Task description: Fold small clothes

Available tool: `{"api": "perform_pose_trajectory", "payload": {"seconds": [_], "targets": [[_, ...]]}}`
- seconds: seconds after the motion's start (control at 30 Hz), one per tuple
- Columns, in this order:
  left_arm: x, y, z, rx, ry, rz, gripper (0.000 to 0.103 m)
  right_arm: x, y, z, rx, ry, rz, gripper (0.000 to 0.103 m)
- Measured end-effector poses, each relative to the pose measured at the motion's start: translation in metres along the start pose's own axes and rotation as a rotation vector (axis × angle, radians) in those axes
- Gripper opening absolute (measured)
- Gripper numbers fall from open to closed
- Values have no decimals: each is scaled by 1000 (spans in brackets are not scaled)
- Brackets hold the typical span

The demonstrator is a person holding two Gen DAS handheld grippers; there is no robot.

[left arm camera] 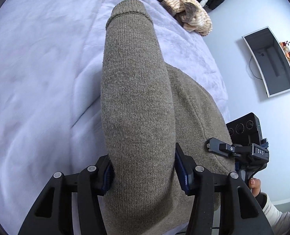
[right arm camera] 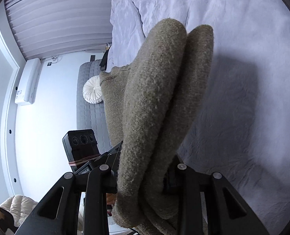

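- The left gripper (left arm camera: 145, 174) is pinching a thick roll of the grey-brown sweater (left arm camera: 137, 90), its blue pads (left arm camera: 181, 171) pressing in on both sides of the knit.
- The right gripper (right arm camera: 143, 178) is clamping a doubled-over bundle of the same sweater (right arm camera: 156, 101), two layers squeezed between its fingers.
- The sweater is hanging off both grippers above the pale bedspread (left arm camera: 37, 78), part of it draping between the two.
- Risk, as I judge it: the bulky knit is bunching rather than lying flat, so the layers could slide out of line and the fold could land crooked.
- Another risk: one of the doubled layers in the right gripper could be slipping free if the pull between the hands gets uneven.
- The left gripper is pointing steeply down at the bed; the right one is tilting only slightly downward.
- A hand (left arm camera: 254, 184) in a white sleeve is gripping the right tool, just beside the left.
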State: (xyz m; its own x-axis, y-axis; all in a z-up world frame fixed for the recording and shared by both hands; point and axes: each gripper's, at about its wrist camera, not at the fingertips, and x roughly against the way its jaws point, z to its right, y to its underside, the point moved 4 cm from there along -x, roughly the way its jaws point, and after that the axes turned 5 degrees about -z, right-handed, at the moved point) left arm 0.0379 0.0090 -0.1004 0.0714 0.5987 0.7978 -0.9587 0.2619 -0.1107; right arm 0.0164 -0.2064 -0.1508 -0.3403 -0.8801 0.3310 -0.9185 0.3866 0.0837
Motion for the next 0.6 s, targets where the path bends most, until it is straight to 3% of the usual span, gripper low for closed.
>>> {"api": "perform_pose_trajectory", "payload": {"seconds": [0.13,0.23,0.3,0.33,0.4,0.47,0.57,0.6], "targets": [[2,27,-28,37,-47,-10,55,-36,5,5,-22,-1,-27,34],[-8,45,-57,66,-136,-38,55,-54,2,20,-41,56,-50,36],[-8,53,-69,88,-175,-51,55,-62,-2,33,-69,171,-57,37],[-3,55,-73,88,-171,-38,56,-60,-4,38,-73,272,-51,45],[10,56,-78,81,-199,-2,63,-49,-12,40,-50,397,-33,52],[21,54,-81,60,-237,19,63,-34,-17,36,-30,525,8,52],[31,42,-77,45,-301,57,63,-15,-19,25,-27,632,75,52],[34,38,-74,33,-319,69,63,-6,-14,14,-19,647,91,46]]}}
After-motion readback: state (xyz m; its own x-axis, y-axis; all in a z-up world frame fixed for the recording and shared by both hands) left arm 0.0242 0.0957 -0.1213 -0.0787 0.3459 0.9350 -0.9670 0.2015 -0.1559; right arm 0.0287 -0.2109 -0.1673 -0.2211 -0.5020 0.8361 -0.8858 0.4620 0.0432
